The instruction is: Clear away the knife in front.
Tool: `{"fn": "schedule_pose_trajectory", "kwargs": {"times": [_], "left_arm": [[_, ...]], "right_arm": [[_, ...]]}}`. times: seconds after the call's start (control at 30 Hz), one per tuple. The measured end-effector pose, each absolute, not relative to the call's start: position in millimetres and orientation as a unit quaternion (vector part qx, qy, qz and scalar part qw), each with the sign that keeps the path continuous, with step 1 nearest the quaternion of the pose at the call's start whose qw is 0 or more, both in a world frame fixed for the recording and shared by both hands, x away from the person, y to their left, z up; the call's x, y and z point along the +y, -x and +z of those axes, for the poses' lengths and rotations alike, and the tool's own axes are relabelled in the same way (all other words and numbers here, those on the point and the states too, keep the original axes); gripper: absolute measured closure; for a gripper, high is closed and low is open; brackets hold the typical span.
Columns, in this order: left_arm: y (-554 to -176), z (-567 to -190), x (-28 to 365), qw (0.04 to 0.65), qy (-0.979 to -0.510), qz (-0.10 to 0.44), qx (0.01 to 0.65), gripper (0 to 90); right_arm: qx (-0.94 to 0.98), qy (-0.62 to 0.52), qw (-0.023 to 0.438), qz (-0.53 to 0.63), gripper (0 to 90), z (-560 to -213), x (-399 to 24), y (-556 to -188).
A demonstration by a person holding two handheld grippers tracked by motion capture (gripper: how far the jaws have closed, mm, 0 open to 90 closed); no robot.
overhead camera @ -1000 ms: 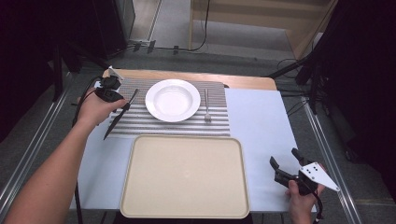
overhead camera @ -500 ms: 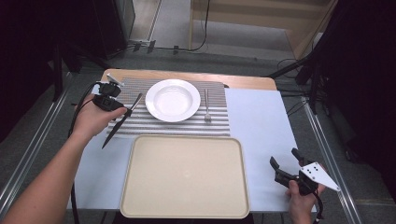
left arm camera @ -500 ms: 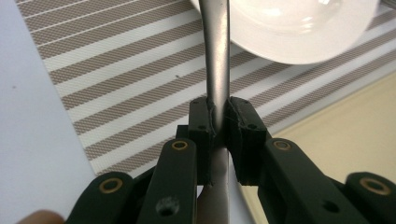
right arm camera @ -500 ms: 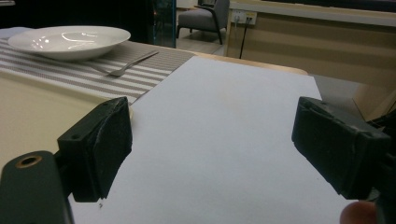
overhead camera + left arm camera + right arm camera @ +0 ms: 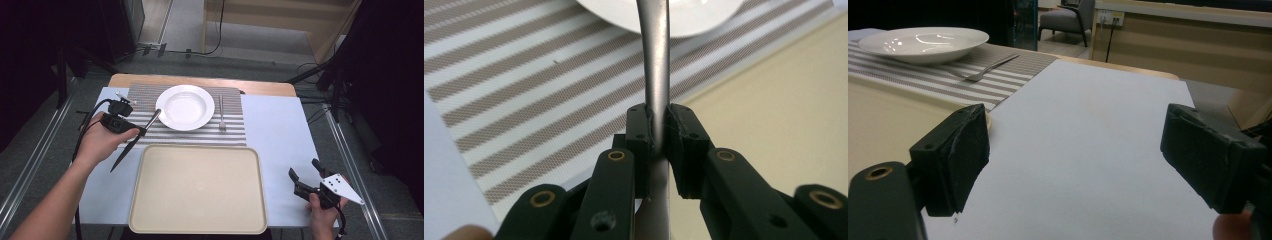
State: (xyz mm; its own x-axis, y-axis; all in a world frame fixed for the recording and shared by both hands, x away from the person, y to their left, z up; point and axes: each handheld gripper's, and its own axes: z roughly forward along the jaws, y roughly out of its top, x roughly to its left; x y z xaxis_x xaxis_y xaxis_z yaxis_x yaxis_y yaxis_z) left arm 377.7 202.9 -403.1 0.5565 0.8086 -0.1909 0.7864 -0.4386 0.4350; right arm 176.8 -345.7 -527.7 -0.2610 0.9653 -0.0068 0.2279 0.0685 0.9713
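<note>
While the left gripper (image 5: 134, 131) hung over the striped placemat (image 5: 145, 95), its jaws were clamped on a knife (image 5: 136, 138), nearly shut with only the metal between them. In the left gripper view the pads (image 5: 640, 131) pressed the knife's flat shank (image 5: 655, 75) from both sides; the metal ran straight ahead from the jaws towards the white plate (image 5: 659, 12), and the rest passed back beneath them. From the high view the dark end slanted down past the jaws towards the cream tray (image 5: 197, 187). The fork (image 5: 221, 112) lay beyond the plate, well apart from those jaws. The right gripper (image 5: 306, 176) sat low over the table (image 5: 1088, 145), jaws wide apart and holding nothing, the tray's corner just beside its left jaw.
</note>
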Motion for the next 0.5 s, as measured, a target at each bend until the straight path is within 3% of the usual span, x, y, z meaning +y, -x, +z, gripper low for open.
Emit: {"fn": "schedule_pose_trajectory", "kwargs": {"times": [0.5], "left_arm": [[-335.9, -421.3, 172.5, 0.252, -0.866, 0.005, 0.432, 79.0]], "right_arm": [[0.627, -0.477, 0.376, 0.488, 13.5, -527.8, -345.4, -176.8]]}}
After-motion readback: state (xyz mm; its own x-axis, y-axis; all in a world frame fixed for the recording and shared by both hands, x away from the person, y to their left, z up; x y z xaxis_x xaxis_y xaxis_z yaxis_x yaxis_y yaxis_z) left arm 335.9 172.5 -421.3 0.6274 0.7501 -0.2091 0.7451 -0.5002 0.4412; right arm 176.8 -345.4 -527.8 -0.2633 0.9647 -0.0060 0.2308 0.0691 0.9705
